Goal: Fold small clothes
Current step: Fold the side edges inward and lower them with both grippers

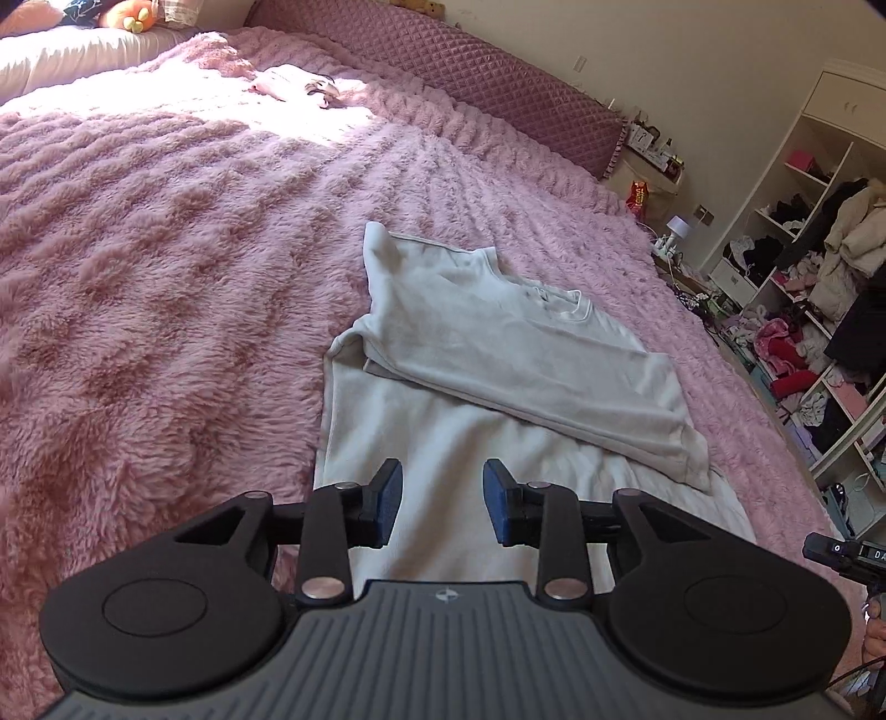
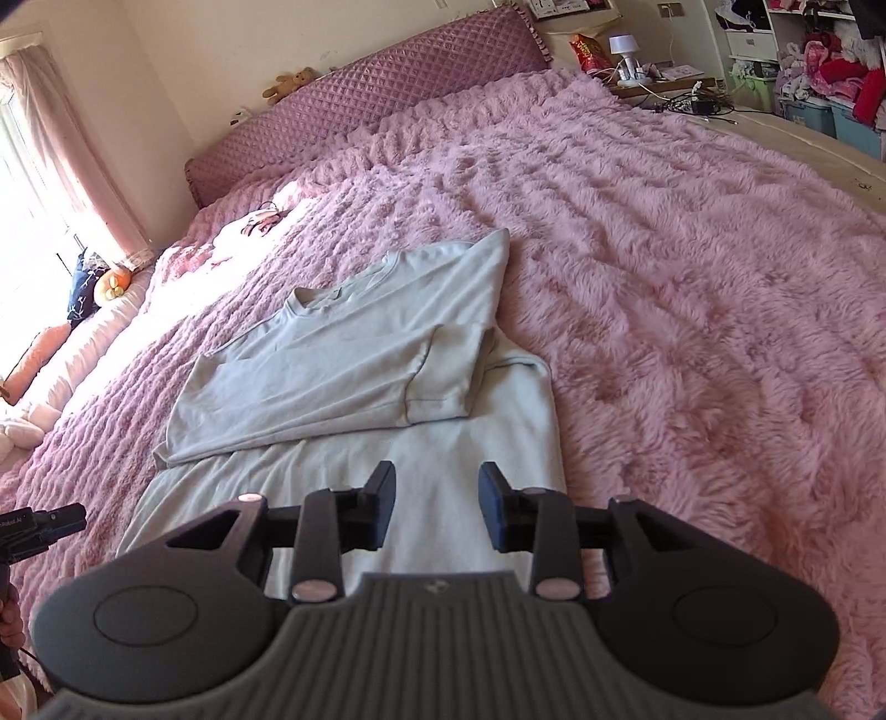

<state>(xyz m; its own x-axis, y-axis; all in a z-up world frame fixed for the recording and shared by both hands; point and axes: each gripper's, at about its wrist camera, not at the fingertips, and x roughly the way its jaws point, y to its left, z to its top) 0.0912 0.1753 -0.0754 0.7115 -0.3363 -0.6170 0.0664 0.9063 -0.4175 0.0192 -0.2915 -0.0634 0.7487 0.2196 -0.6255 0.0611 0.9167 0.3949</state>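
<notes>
A pale grey-white T-shirt [image 1: 515, 354] lies on the pink fluffy bedspread [image 1: 166, 277], with its upper half folded over at an angle across the lower half. It also shows in the right wrist view [image 2: 343, 360]. My left gripper [image 1: 442, 493] is open and empty, hovering over the shirt's lower part near its left edge. My right gripper [image 2: 436, 498] is open and empty, hovering over the shirt's lower part near its right edge. Neither gripper touches the cloth.
A quilted purple headboard [image 1: 498, 83] runs along the far side. A small pink garment [image 1: 299, 86] lies in the sunlit patch. Cluttered white shelves [image 1: 819, 266] and a nightstand with a lamp [image 2: 623, 50] stand beyond the bed. Pillows and toys [image 2: 99, 288] lie by the window.
</notes>
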